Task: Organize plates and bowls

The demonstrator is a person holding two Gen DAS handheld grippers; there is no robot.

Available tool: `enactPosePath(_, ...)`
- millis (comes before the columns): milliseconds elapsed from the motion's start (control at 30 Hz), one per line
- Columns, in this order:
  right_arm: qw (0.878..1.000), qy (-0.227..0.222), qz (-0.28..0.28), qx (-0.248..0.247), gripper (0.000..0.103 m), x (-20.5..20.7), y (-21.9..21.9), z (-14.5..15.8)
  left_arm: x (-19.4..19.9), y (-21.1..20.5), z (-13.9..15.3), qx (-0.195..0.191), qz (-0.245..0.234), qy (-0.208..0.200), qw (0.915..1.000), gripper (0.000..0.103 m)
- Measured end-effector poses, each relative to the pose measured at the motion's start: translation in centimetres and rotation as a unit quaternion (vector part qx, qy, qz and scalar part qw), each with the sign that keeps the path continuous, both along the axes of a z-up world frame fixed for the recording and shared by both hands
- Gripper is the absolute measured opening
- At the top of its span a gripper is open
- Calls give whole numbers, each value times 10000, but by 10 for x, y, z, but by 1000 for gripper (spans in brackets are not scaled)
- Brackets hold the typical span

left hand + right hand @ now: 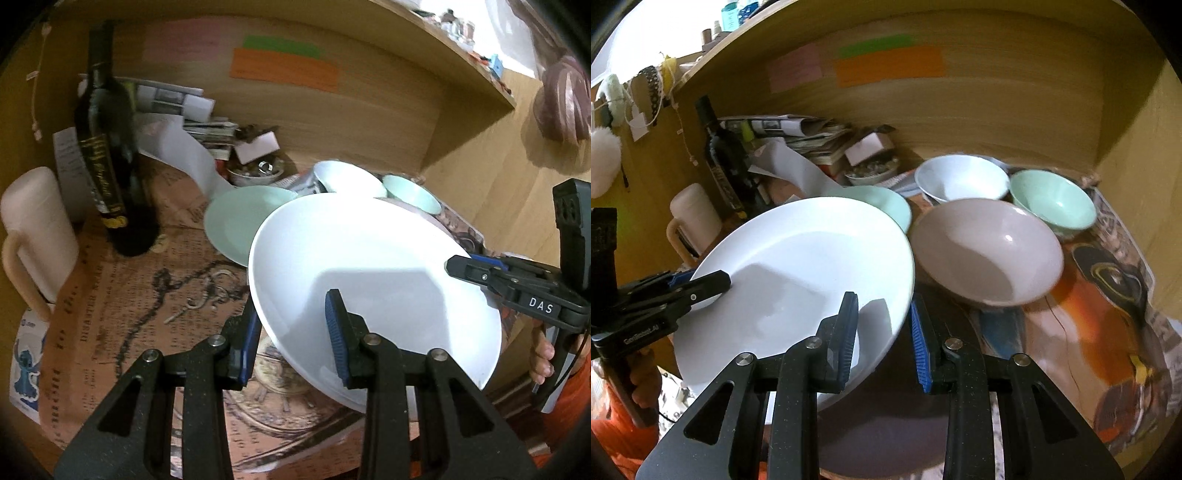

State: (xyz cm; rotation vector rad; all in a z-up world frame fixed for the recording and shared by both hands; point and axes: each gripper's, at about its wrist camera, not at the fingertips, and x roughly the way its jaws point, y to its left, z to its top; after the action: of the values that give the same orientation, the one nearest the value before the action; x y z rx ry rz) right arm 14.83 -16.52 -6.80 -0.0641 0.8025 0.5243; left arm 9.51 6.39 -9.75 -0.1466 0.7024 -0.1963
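White plate (373,280), tilted, clamped at opposite rims by left gripper (291,332) and right gripper (882,332); grey bowl (986,251) just beside, green plate (236,221) behind.

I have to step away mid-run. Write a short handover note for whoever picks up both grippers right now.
Left gripper and right gripper: both shut on opposite rims of the white plate, which is held tilted above the table.
On the table: green plate, grey bowl, white bowl, green bowl, all separate.
Done: white plate lifted.
Left: set it down, probably with the green plate, then group the bowls.
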Motion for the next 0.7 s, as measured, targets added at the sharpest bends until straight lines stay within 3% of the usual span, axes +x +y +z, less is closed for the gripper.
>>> enactPosePath(700,9973,692,-238,26,25,-3,-29,-48,5,-34,-43,245,-223,625,9975,35)
